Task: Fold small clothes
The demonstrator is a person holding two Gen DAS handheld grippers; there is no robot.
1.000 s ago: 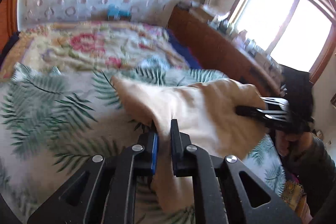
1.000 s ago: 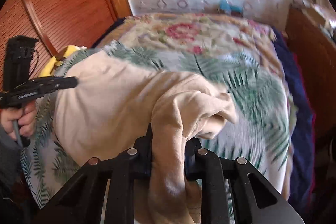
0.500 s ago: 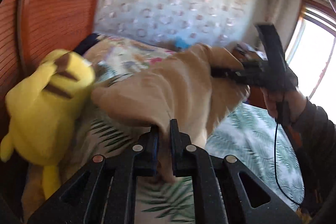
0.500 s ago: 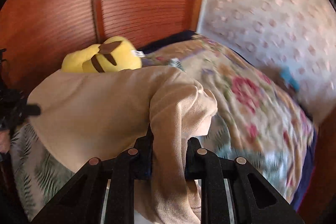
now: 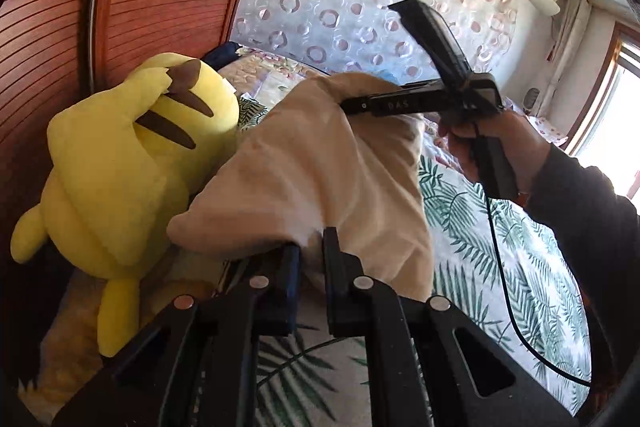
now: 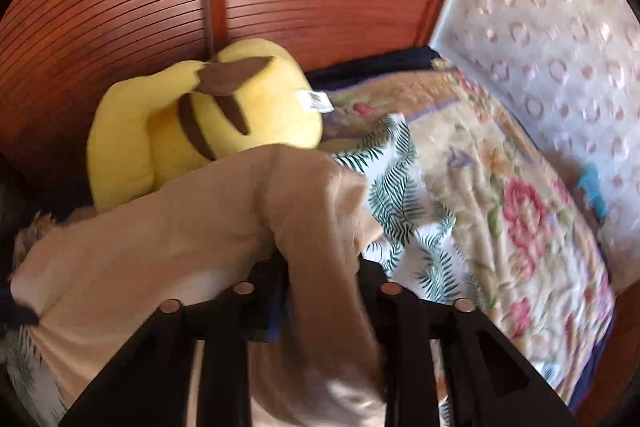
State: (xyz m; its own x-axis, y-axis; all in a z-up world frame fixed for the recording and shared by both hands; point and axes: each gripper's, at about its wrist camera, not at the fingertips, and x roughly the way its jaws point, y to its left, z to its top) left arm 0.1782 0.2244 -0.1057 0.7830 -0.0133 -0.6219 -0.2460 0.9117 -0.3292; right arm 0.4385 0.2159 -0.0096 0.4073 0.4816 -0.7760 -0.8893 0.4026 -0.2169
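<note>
We read only "DAS" in pale letters on the side of the right gripper point(image 5: 344, 105), just back of its fingers. White tag point(image 6: 316, 101) on the yellow plush point(image 6: 208, 123): print too small to read.

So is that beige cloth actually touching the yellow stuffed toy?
Cannot tell. In the left wrist view the beige cloth, held up by both claws, overlaps the edge of the yellow stuffed toy, but neither view shows contact or a gap plainly.
</note>
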